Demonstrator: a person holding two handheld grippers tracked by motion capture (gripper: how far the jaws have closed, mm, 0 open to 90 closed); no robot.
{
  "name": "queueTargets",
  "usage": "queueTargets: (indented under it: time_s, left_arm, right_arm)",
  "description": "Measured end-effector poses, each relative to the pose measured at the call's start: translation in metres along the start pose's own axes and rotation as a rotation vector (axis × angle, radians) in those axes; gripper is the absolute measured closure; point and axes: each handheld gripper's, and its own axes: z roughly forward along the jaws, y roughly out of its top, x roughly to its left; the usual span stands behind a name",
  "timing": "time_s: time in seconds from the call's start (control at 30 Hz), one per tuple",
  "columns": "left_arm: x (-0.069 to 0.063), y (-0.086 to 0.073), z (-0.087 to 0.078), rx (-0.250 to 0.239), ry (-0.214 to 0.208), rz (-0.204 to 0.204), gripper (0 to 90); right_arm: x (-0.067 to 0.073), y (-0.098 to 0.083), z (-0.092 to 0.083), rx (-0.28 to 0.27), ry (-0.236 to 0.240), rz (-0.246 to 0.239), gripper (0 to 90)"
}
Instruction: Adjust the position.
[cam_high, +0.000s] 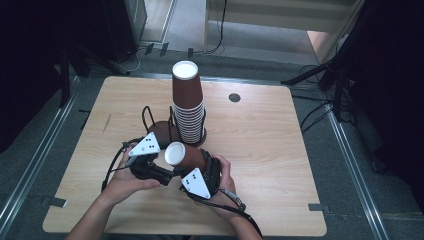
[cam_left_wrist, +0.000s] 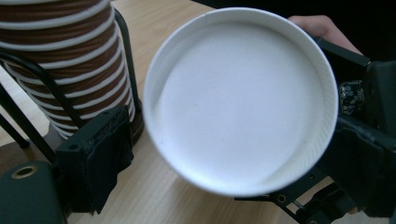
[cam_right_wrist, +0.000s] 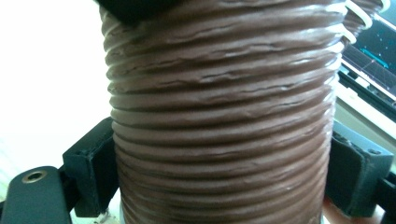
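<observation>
Passing the brown ribbed paper cup (cam_high: 187, 156) between grippers
Right gripper (cam_high: 206, 170) clamps its wall; left gripper (cam_high: 150, 165), jaws spread, should square on the white base at nine o'clock first.

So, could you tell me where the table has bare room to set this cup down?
The table is bare right of the cup stack, up to the dark disc, and along its left edge. Around the wire holder and both grippers it is crowded.

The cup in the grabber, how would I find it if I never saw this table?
Look at the wooden table, just in front of the tall brown cup stack. The right gripper squeezes one brown ribbed cup. It alone lies sideways, white bottom showing.
</observation>
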Motion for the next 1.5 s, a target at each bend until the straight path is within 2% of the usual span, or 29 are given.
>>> queueTargets:
  time_s: [0.33,0.7,0.87,1.03,1.33,1.5]
  left_arm:
    - [-0.0001,-0.0002,0.0001,0.016,-0.013,-0.006,13.1]
    - [-0.0037,-0.0003,0.0007,0.033,-0.005,0.014,14.2]
    - [-0.0026,-0.0004,0.0005,0.048,-0.011,0.018,14.4]
    - [-0.0001,0.0006,-0.0047,0.033,-0.025,0.006,17.4]
    - [-0.0015,-0.0001,-0.0038,0.051,-0.039,0.017,20.4]
    - [-0.0029,-0.0064,-0.0051,0.051,-0.058,0.002,22.7]
  right_arm:
    - [0.0046,0.0008,-0.0004,-0.012,0.012,-0.035,12.7]
    - [0.0099,0.0027,-0.0010,-0.023,0.029,-0.075,12.6]
    - [0.0098,0.0019,-0.0007,-0.024,0.034,-0.079,12.6]
    - [0.0071,0.0001,0.0001,-0.020,0.021,-0.083,12.5]
    - [0.0063,-0.0026,-0.0009,-0.024,0.019,-0.102,11.9]
    - [0.0092,-0.0046,-0.0025,-0.017,0.034,-0.098,5.9]
